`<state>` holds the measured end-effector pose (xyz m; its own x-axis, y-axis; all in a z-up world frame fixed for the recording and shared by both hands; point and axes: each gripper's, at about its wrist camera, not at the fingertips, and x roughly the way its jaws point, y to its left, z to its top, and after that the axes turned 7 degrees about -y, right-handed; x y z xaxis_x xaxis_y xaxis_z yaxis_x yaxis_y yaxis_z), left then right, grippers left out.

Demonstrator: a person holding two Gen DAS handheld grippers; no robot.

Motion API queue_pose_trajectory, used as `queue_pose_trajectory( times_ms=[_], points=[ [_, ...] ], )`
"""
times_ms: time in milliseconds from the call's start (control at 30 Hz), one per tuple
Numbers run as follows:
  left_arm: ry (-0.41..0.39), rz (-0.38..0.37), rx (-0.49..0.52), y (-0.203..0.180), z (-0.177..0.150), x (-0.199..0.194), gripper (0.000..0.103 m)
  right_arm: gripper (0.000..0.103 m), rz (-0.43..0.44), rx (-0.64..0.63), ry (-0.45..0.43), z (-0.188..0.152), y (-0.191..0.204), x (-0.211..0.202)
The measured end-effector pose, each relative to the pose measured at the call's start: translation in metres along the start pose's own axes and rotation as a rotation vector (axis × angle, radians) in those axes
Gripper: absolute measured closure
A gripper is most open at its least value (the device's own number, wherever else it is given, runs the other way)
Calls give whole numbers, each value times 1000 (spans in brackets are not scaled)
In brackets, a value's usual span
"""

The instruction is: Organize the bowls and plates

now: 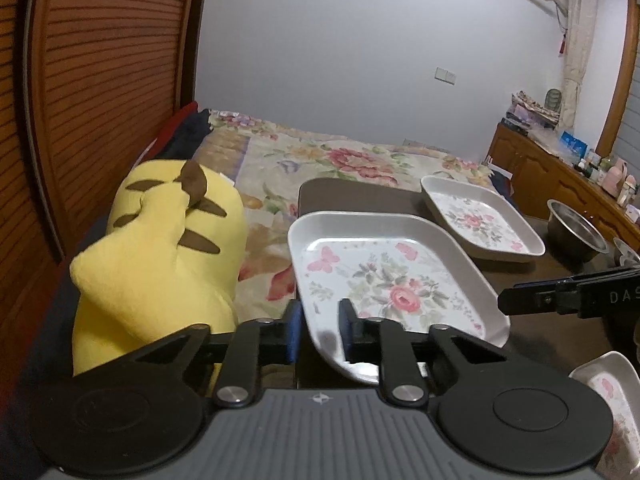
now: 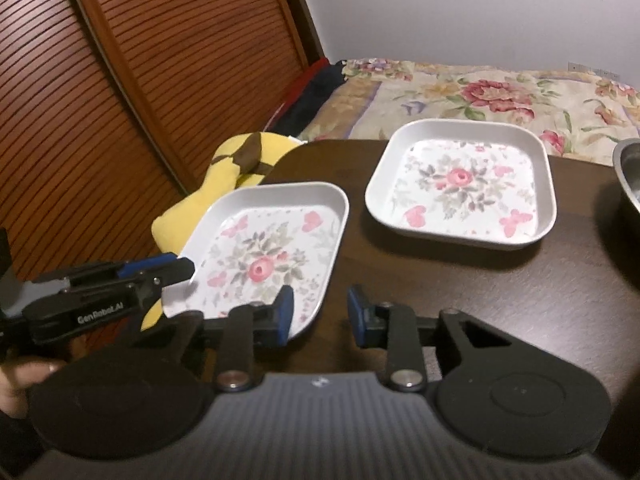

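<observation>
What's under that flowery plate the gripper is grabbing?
The near floral plate is partly over the dark table; its left side overhangs the yellow plush toy. What lies directly beneath it is hidden.

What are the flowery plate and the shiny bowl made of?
The flowery plate looks like melamine plastic or glazed ceramic: smooth white rim, glossy printed roses; can't tell which. The bowl looks like stainless steel: grey, brushed, reflective inside.

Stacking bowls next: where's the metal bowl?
The metal bowl sits at the right edge in both views, on the dark table, right of the far floral plate.
</observation>
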<state>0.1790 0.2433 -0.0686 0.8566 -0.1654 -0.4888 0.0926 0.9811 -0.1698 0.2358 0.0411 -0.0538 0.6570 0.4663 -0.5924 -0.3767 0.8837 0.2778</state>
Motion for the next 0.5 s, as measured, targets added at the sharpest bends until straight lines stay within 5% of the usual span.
queue_pose_trajectory(
  times_ms=[500],
  points=[
    [21,-58,-59,6,-3,1,92,83,11,9,85,-1,2,20]
  ],
)
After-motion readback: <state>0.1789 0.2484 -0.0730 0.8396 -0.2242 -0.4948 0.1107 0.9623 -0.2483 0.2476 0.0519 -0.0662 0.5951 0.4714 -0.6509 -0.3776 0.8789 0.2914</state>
